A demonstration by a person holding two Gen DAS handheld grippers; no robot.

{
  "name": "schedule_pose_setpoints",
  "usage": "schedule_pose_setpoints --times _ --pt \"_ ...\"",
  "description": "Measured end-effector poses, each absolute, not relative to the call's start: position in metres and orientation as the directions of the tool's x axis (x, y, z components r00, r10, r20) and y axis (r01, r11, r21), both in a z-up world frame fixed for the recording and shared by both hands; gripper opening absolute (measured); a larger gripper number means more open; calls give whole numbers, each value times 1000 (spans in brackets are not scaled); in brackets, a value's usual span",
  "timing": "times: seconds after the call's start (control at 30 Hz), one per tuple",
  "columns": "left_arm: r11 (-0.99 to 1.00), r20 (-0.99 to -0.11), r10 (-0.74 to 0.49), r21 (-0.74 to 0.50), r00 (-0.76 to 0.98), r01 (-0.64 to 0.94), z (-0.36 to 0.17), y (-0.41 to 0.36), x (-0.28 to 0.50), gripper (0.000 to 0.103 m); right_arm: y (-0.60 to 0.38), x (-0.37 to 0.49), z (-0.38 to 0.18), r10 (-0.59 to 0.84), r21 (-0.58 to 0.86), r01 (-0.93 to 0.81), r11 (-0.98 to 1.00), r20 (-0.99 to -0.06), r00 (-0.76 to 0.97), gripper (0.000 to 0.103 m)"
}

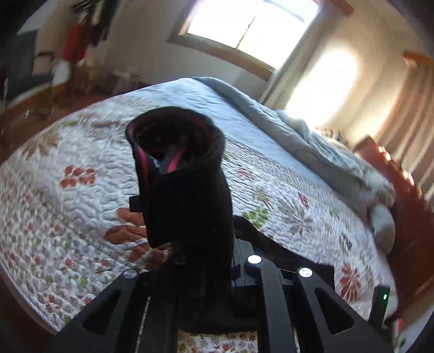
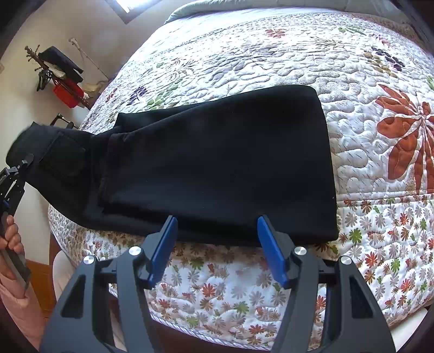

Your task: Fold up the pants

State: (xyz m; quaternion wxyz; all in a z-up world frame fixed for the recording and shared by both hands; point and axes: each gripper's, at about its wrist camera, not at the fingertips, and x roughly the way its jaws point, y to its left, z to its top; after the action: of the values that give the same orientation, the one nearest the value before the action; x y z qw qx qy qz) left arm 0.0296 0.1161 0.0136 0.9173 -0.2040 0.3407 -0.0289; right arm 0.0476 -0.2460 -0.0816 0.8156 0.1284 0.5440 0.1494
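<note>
Black pants (image 2: 217,163) lie partly folded on the floral quilt, legs doubled into a flat rectangle. The waist end (image 2: 51,152) with a back pocket is lifted at the left, off the bed's corner. My left gripper (image 1: 206,260) is shut on that waist end, which stands up in front of its camera as a dark bundle (image 1: 184,190) showing a red inner waistband. The left gripper also shows at the left edge of the right wrist view (image 2: 16,173), held by a hand. My right gripper (image 2: 217,225) is open and empty, its blue pads just short of the pants' near edge.
The quilted bed (image 2: 352,244) fills both views; its near edge and corner run below the pants. A grey blanket (image 1: 312,144) is heaped along the far side. A clothes rack (image 2: 62,78) stands by the wall. A window (image 1: 252,24) is behind the bed.
</note>
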Motion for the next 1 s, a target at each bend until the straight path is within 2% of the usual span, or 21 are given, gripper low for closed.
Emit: schedule_pose_setpoints --times 0.2,0.47,0.6,0.7,0.8,0.87,0.97,1.0 --pt "967 -656 -202 -252 727 41 9 43 38 12 -250 47 -81 409 399 -105 911 -837 365 62" --pt "975 -746 -220 -167 628 143 -28 -30 45 12 -251 47 -83 420 406 -118 906 -831 366 62" --pt "979 -787 -191 -111 587 170 -56 -52 49 13 -252 47 -84 428 416 -118 902 -826 365 62" --pt "978 -807 -185 -93 560 188 -69 -62 50 17 -253 48 -85 429 415 -121 902 -827 364 63" --pt "972 -826 -199 -97 527 214 -75 -68 51 28 -252 48 -86 428 412 -125 903 -829 361 65" --pt "964 -831 -237 -137 503 229 -74 -68 50 49 -250 49 -86 421 402 -130 906 -833 358 65" --pt "942 -824 -326 -243 464 229 -63 -58 43 65 -248 51 -85 416 397 -129 909 -840 348 65" --pt "939 -818 -339 -263 465 223 -59 -53 40 67 -248 52 -84 412 393 -127 911 -844 343 65"
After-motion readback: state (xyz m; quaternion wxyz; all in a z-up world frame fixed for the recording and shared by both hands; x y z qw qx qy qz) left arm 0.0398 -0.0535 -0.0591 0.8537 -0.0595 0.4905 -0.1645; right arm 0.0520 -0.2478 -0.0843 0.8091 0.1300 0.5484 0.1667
